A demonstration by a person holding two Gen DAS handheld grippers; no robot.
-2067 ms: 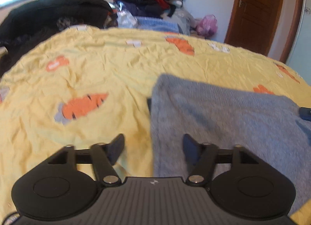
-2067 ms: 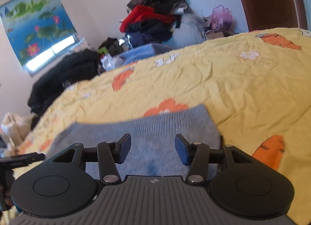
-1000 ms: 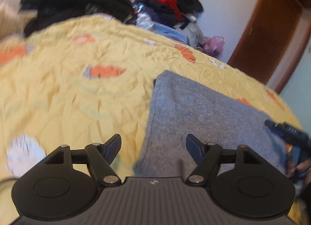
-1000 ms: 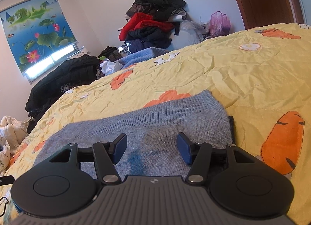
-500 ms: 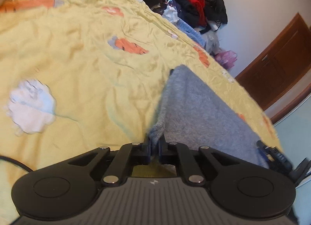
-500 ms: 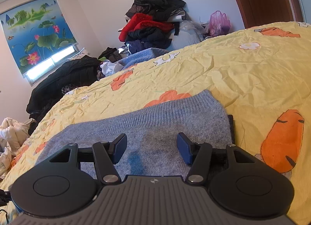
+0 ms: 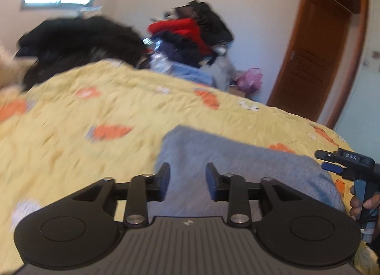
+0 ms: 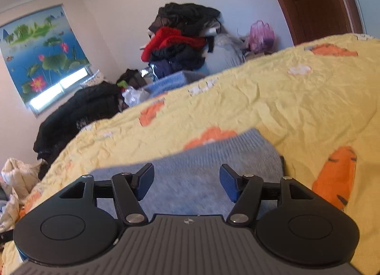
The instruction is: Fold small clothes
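Note:
A grey knitted garment (image 7: 237, 161) lies flat and folded on the yellow carrot-print bedspread (image 7: 71, 137). My left gripper (image 7: 187, 180) hovers over the garment's near left corner; its jaws are opening and nothing is between them. In the right wrist view the same grey garment (image 8: 201, 170) spreads under my right gripper (image 8: 186, 181), whose jaws are opening above the cloth without pinching it. The right gripper (image 7: 342, 163) and the hand holding it also show at the right edge of the left wrist view.
A heap of red, black and blue clothes (image 8: 182, 42) is piled against the far wall. Black garments (image 7: 78, 44) lie at the bed's far left. A brown door (image 7: 315, 66) stands at the right, with a pink bag (image 8: 261, 33) near it.
My left gripper was shut on the garment's corner half a second ago; now it has let go, opened and risen. My right gripper has lifted slightly and spread its jaws wider.

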